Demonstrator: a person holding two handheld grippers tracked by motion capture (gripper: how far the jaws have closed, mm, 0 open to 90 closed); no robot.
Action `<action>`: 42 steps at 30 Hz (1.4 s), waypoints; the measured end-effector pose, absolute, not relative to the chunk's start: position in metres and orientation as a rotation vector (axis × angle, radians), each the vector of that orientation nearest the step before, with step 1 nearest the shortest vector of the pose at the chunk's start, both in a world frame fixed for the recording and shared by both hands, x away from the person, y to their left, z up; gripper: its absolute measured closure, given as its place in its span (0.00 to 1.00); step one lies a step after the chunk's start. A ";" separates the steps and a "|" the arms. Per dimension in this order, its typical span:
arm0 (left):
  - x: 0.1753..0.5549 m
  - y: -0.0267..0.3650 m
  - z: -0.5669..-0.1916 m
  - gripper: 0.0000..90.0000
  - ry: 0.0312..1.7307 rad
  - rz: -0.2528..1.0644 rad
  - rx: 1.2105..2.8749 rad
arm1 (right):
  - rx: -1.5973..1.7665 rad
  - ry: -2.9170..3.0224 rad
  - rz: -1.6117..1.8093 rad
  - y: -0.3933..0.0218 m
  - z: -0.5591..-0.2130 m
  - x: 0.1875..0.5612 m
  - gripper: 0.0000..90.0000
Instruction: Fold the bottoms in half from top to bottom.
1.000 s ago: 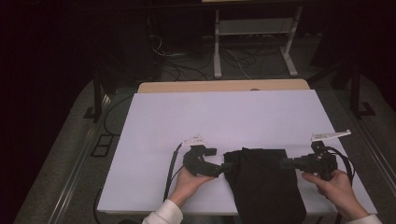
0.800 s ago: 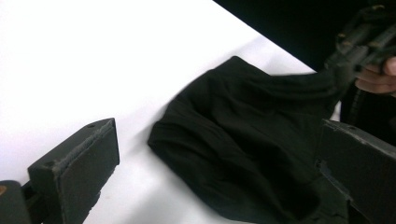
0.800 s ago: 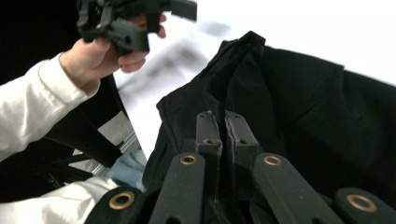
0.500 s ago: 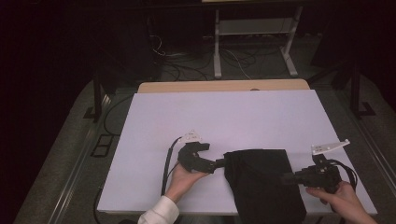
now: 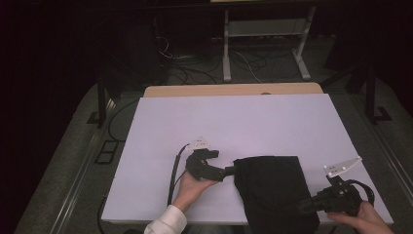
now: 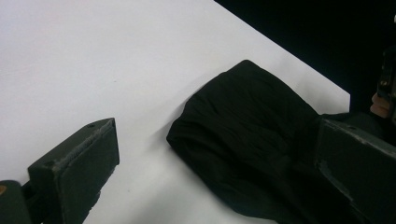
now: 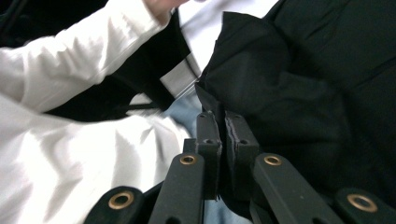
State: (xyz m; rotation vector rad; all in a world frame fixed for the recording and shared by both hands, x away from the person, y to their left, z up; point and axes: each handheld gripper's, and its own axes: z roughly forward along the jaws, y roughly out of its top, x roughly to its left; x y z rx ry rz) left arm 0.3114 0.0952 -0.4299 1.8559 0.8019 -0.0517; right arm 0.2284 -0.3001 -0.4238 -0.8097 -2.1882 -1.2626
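Work in hand: folding or arranging a black garment on the white table.
Garment, place: it lies at the near edge of the table, right of the middle, with its near end reaching over that edge toward the person.
Garment, shape: a folded, roughly oblong bundle; fine creases show across its top in the left gripper view.
Left gripper: level at the garment's far left corner. In its own view the jaws stand wide, one on bare table, the other over the cloth; whether that one touches the fabric I cannot tell.
Right gripper: at the garment's near right part, close to the table's near edge. In its own view the jaws are nearly together with a thin fold of black cloth pinched between them.
Handling, judged: soft, light, limp cloth. It will sag and drape from any single point and may unfold when lifted. Not fragile, and not slippery under the pads.
Where to take hold, judged: an edge or corner, pinching all layers of the fold at once; two grips well apart along one edge should keep it flat.
Risk, judged: catching only the top layer would let the layers below fall open.
Beyond the table: a white sleeve of the person shows in the right gripper view.
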 end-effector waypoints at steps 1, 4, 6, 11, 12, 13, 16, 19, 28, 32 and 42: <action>0.311 0.095 -0.430 0.00 0.798 -0.052 1.861 | -0.790 -2.191 -1.251 -0.300 -0.425 0.227 0.93; 0.311 0.094 -0.430 0.00 0.795 -0.052 1.865 | -0.781 -2.196 -1.199 -0.302 -0.428 0.225 0.93; 0.311 0.094 -0.430 0.00 0.797 -0.054 1.864 | -0.783 -2.194 -1.187 -0.303 -0.429 0.224 0.93; 0.310 0.093 -0.430 0.00 0.797 -0.061 1.866 | -0.777 -2.179 -1.165 -0.308 -0.429 0.221 0.92; 0.310 0.093 -0.430 0.00 0.795 -0.062 1.868 | -0.770 -2.187 -1.159 -0.308 -0.429 0.220 0.90; 0.310 0.093 -0.430 0.00 0.795 -0.064 1.867 | -0.767 -2.191 -1.151 -0.308 -0.429 0.219 0.87; 0.310 0.092 -0.430 0.00 0.793 -0.084 1.854 | -0.777 -2.216 -1.156 -0.310 -0.427 0.216 0.66; 0.309 0.090 -0.429 0.00 0.786 -0.094 1.848 | -0.836 -2.231 -1.187 -0.311 -0.425 0.216 0.46; 0.308 0.084 -0.424 0.00 0.765 -0.075 1.874 | -1.016 -2.354 -1.275 -0.310 -0.414 0.232 0.01; 0.307 0.081 -0.419 0.00 0.736 -0.052 1.909 | -1.069 -2.416 -1.294 -0.307 -0.408 0.244 0.00; 0.310 0.077 -0.418 0.00 0.711 -0.052 1.952 | -1.076 -2.492 -1.278 -0.302 -0.405 0.270 0.00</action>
